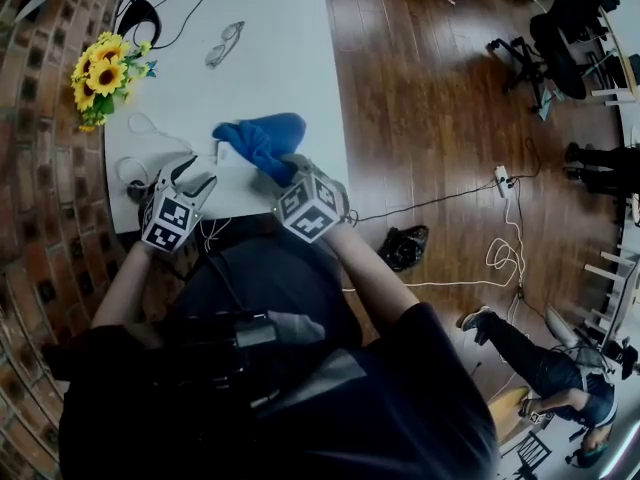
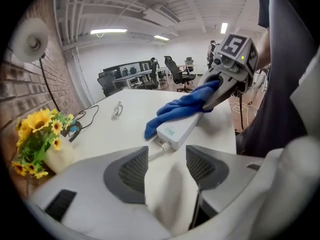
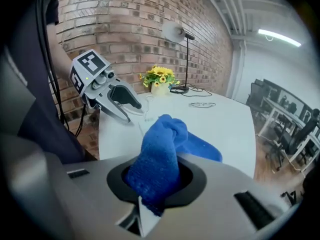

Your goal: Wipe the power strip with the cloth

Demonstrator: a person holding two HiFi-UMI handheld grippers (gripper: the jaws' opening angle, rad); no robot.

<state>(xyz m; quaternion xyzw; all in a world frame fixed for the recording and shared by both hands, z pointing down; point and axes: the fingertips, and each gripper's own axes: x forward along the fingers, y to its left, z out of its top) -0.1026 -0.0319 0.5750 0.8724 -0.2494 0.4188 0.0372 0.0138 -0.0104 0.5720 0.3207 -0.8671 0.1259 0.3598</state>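
Observation:
A blue cloth [image 1: 262, 138] lies bunched over a white power strip [image 1: 228, 155] near the front edge of the white table [image 1: 270, 28]. My right gripper [image 1: 291, 171] is shut on the cloth's near end; in the right gripper view the cloth [image 3: 156, 159] fills the gap between the jaws [image 3: 155, 178]. The left gripper view shows the power strip [image 2: 179, 129] with its cord end towards me and the cloth [image 2: 181, 109] draped along its top. My left gripper [image 1: 193, 175] hovers just left of the strip, open, with only bare table between its pads [image 2: 134, 170].
A vase of sunflowers [image 1: 101, 73] stands at the table's left edge. Spectacles [image 1: 224, 44] lie farther back, with a lamp base and black cables [image 1: 148, 10] beyond. A white cord [image 1: 140, 128] loops left of the strip. A brick wall [image 1: 40, 168] runs along the left.

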